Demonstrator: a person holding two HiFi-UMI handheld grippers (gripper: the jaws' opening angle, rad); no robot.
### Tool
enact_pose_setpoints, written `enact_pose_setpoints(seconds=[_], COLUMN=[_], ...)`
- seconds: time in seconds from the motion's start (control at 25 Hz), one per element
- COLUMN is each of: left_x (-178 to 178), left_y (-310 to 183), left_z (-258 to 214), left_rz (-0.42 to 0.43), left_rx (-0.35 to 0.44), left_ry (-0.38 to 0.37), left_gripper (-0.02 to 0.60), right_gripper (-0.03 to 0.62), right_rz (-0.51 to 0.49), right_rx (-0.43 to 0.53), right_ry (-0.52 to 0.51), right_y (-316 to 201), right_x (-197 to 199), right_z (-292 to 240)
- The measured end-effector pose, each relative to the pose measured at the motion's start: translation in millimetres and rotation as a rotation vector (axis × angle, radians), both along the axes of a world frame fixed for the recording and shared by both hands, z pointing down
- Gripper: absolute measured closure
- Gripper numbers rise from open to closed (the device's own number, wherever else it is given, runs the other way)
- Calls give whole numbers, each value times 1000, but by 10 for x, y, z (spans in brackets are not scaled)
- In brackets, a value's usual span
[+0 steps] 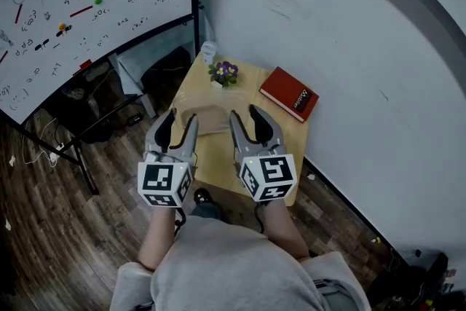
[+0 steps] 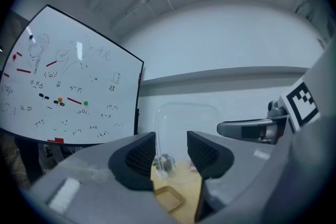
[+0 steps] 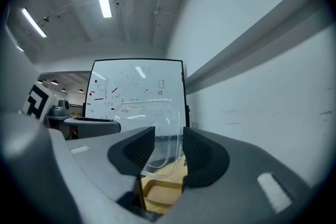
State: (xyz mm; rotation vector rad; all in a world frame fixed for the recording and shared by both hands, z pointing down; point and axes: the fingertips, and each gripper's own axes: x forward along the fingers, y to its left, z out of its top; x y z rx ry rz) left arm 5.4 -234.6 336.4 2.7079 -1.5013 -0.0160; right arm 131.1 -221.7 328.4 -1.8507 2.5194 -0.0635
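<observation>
1. The left gripper (image 1: 182, 119) hangs low over the near half of the bench (image 1: 218, 153). Its fingers (image 2: 137, 157) stand apart with a narrow gap between them.
2. The left gripper view shows a clear lid (image 2: 189, 123) standing upright in that gap. The lid's left edge runs close by the left finger. I cannot tell whether it touches the pad.
3. The right gripper (image 1: 245, 113) is level with the left one and just beside it. Its fingers (image 3: 202, 149) are also apart, not closed on anything.
4. In the right gripper view the lid (image 3: 152, 118) rises between and beyond the fingers, its lower corner dipping into the gap.
5. A tan tray (image 1: 207, 119) lies on the bench between the two grippers' tips. It shows below the fingers in the left gripper view (image 2: 168, 198) and the right gripper view (image 3: 160, 192).
6. A small pot of flowers (image 1: 223, 73) stands beyond the tray, near the bench's far edge.
7. A red book (image 1: 289, 93) lies at the far right corner, close to the wall.
8. A whiteboard (image 1: 73, 4) stands to the left of the bench, on the wood floor (image 1: 44, 229).
</observation>
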Motion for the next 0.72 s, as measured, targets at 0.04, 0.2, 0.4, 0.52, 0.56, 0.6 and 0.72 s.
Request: enact_pose_setpoints(seconds=[0.04, 0.2, 0.4, 0.52, 0.56, 0.6, 0.72], left_x=[14, 77, 108, 117, 119, 120, 127], left_y=[30, 163, 297, 374, 400, 425, 492], left_z=[-22, -97, -159, -193, -203, -211, -226], left_rz=[3, 13, 17, 18, 18, 18, 20], left_rx=[6, 32, 56, 67, 71, 75, 83], left_ry=[2, -4, -9, -11, -12, -13, -16], left_gripper=[396, 396, 396, 396, 395, 396, 396], right_gripper=[427, 427, 427, 427, 427, 427, 427], right_rz=[3, 15, 25, 29, 30, 32, 36], right_rx=[8, 34, 63, 76, 81, 85, 98], right_ry=[3, 10, 16, 18, 18, 19, 20], right_y=[34, 175, 321, 401, 427, 453, 528], right_x=[13, 72, 99, 108, 109, 110, 117], right_z=[-25, -107, -180, -212, -219, -225, -244])
